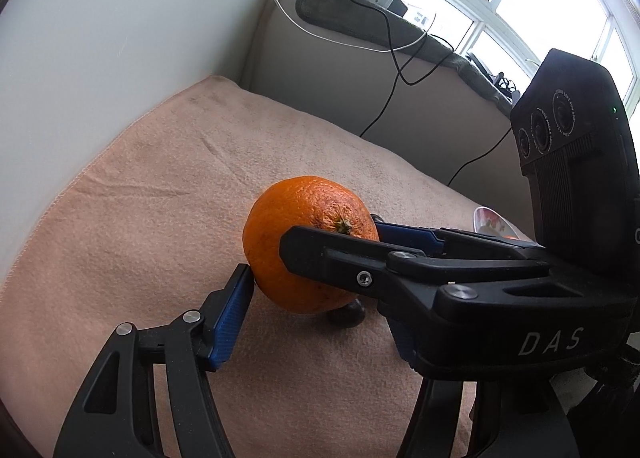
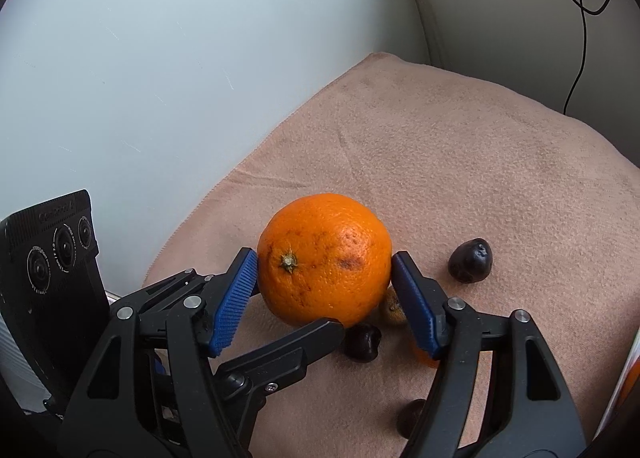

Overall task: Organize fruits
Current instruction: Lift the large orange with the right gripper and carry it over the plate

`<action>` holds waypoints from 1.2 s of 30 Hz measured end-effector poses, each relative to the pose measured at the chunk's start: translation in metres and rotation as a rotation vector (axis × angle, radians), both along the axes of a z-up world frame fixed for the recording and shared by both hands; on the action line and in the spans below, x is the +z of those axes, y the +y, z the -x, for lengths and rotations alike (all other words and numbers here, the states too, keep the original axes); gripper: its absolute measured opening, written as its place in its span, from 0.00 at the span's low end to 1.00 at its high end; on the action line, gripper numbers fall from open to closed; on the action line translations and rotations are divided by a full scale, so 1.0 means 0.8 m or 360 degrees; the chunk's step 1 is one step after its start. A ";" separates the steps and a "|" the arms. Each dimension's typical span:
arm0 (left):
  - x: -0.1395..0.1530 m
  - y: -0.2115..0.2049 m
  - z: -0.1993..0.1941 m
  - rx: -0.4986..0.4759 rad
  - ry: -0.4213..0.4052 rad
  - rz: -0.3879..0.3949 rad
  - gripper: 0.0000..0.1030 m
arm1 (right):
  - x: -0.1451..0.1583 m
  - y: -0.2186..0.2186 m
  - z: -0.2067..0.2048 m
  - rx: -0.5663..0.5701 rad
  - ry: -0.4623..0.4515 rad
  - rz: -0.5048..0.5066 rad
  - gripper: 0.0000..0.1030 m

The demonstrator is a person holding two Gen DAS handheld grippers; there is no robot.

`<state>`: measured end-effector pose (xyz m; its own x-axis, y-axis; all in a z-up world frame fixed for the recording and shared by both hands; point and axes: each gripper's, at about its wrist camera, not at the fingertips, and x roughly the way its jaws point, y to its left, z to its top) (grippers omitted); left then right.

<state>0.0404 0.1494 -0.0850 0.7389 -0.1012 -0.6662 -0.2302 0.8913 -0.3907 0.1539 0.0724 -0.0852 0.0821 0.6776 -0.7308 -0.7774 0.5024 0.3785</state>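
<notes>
An orange (image 2: 324,258) hangs a little above the peach cloth (image 2: 480,161). My right gripper (image 2: 324,256) is shut on the orange, with a blue pad pressed against each side. In the left wrist view the right gripper (image 1: 332,232) reaches in from the right across the orange (image 1: 296,242). My left gripper (image 1: 320,286) also holds the fruit. Its left pad (image 1: 230,314) presses the skin, and its right finger is hidden behind the right gripper. One black left finger (image 2: 288,354) touches the orange from below.
On the cloth under the orange lie three dark plum-like fruits (image 2: 470,260) (image 2: 362,342) (image 2: 412,416) and a small brown fruit (image 2: 394,308). A white dish (image 1: 490,221) sits at the cloth's right. A white wall (image 1: 120,57) is close on the left. Cables (image 1: 392,69) hang behind.
</notes>
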 end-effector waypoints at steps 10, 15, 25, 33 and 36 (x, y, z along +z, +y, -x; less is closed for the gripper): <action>0.022 -0.035 -0.005 -0.0077 -0.0052 -0.0038 0.61 | 0.017 -0.043 0.000 -0.0081 -0.0027 -0.0053 0.70; 0.033 -0.060 -0.012 -0.0145 -0.0078 -0.0059 0.61 | 0.026 -0.071 -0.001 -0.0143 -0.0047 -0.0077 0.70; 0.055 -0.116 -0.036 -0.0302 -0.0133 -0.0092 0.61 | 0.048 -0.138 -0.013 -0.0290 -0.0096 -0.0113 0.70; 0.068 -0.166 -0.064 -0.0443 -0.0162 -0.0115 0.61 | 0.070 -0.206 -0.025 -0.0424 -0.0129 -0.0137 0.70; 0.073 -0.187 -0.077 -0.0499 -0.0173 -0.0124 0.61 | 0.076 -0.230 -0.031 -0.0486 -0.0137 -0.0148 0.70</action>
<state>0.1022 0.0001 -0.0269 0.7468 -0.2868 -0.6001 0.0992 0.9402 -0.3259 0.1790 -0.1120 -0.0242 0.3508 0.6757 -0.6483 -0.6272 0.6836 0.3732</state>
